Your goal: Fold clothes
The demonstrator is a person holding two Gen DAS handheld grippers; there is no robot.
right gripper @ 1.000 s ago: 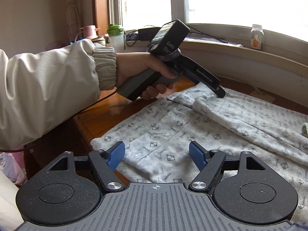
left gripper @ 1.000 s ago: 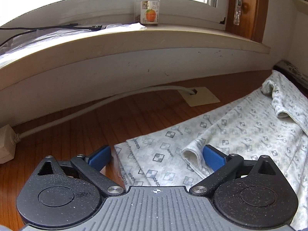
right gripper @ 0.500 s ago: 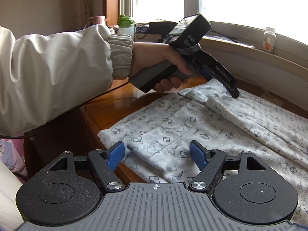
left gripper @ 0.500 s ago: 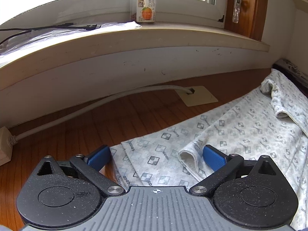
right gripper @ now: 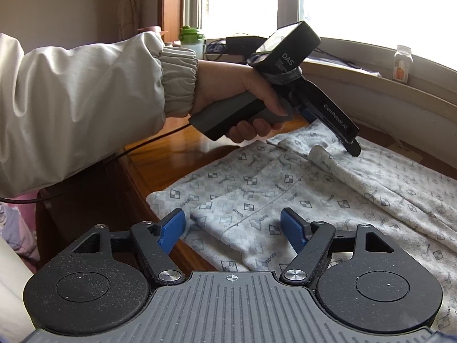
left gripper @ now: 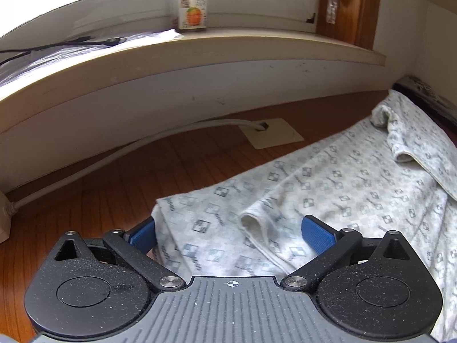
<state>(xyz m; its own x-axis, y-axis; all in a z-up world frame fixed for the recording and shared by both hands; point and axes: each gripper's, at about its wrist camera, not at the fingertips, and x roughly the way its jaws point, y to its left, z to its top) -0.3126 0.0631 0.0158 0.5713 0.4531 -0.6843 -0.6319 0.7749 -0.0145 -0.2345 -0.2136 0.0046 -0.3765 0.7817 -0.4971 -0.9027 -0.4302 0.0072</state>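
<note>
A pale garment [left gripper: 342, 188] printed with small checkered squares lies spread on the wooden table [left gripper: 108, 200]. My left gripper [left gripper: 228, 233] is open low over one end of it. A rolled hem fold [left gripper: 254, 225] lies between its blue pads, and neither pad presses the cloth. In the right wrist view a hand holds the left gripper [right gripper: 352, 147], tip down at the garment's far corner. My right gripper [right gripper: 232, 228] is closing over the garment's near corner [right gripper: 228, 214]. Cloth lies between its pads, which stand apart from it.
A windowsill runs behind the table with a jar [left gripper: 190, 5] bearing an orange label and black cables. A white cable [left gripper: 114, 154] runs along the wall to a floor plate [left gripper: 271, 133]. The table edge [right gripper: 137, 177] drops off at the left. A green-lidded bottle [right gripper: 192, 38] stands far back.
In the right wrist view the garment's near corner now sits closer, between the pads, which stand slightly narrower. The hand with the left gripper appears shifted right. The left wrist view has barely changed.
</note>
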